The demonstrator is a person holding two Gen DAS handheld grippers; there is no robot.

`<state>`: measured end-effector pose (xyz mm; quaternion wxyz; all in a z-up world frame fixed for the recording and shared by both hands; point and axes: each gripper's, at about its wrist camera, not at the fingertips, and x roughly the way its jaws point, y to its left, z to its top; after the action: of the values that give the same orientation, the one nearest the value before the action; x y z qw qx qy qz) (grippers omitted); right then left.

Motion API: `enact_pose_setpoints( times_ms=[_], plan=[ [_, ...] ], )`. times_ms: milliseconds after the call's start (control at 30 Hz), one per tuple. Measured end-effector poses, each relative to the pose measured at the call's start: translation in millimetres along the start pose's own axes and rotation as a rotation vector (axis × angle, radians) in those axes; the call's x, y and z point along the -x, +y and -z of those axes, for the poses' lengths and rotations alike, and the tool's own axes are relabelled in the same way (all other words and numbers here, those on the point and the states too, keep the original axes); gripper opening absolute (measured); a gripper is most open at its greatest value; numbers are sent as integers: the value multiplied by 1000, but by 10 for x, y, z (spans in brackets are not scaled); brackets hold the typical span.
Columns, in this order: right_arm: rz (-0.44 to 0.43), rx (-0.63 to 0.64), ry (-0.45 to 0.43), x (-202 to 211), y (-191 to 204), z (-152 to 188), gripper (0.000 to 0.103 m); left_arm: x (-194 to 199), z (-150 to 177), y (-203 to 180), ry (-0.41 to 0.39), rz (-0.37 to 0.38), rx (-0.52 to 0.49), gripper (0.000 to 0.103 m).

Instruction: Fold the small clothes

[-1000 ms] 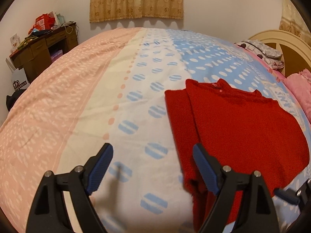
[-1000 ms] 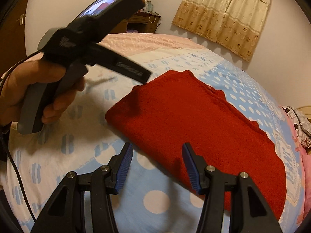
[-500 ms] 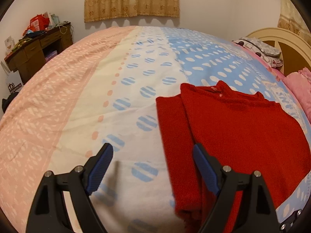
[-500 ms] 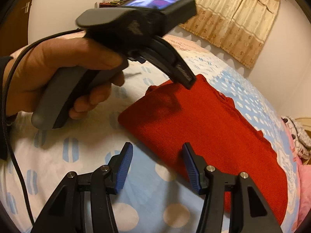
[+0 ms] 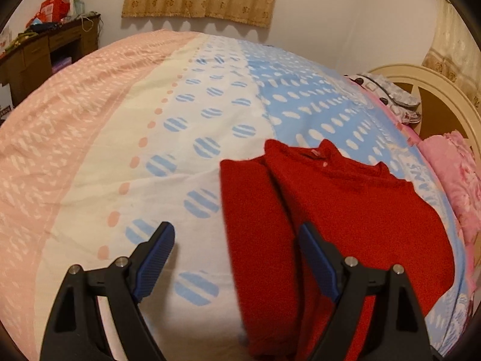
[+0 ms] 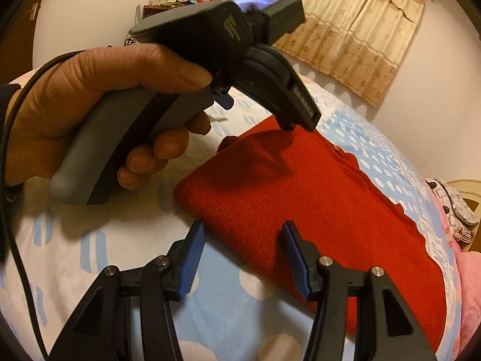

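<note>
One red sweater (image 5: 345,225) lies flat on the bed cover (image 5: 105,156), on its blue-dotted side, with one sleeve folded in along its left edge. Two grippers are there, both with jaws apart and holding nothing. The left gripper (image 5: 237,255) hangs over this folded edge. The right gripper (image 6: 243,249) hangs over the sweater's bottom hem. Much free cover remains on the pink side.
</note>
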<state>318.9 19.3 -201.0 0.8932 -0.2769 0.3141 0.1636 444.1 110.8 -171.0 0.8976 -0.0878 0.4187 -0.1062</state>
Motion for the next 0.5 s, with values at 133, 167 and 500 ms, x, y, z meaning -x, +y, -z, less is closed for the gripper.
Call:
enact_pose_setpoints(
  times_ms=[133, 167, 500],
  plan=[
    [26, 17, -5, 6, 68, 18, 54, -59, -11, -57, 9, 7, -19, 87],
    [35, 25, -7, 8, 89, 20, 54, -39, -25, -50, 2, 15, -15, 87],
    [58, 34, -22, 46, 173, 35, 54, 25, -61, 65, -30, 77, 61, 87]
  ],
)
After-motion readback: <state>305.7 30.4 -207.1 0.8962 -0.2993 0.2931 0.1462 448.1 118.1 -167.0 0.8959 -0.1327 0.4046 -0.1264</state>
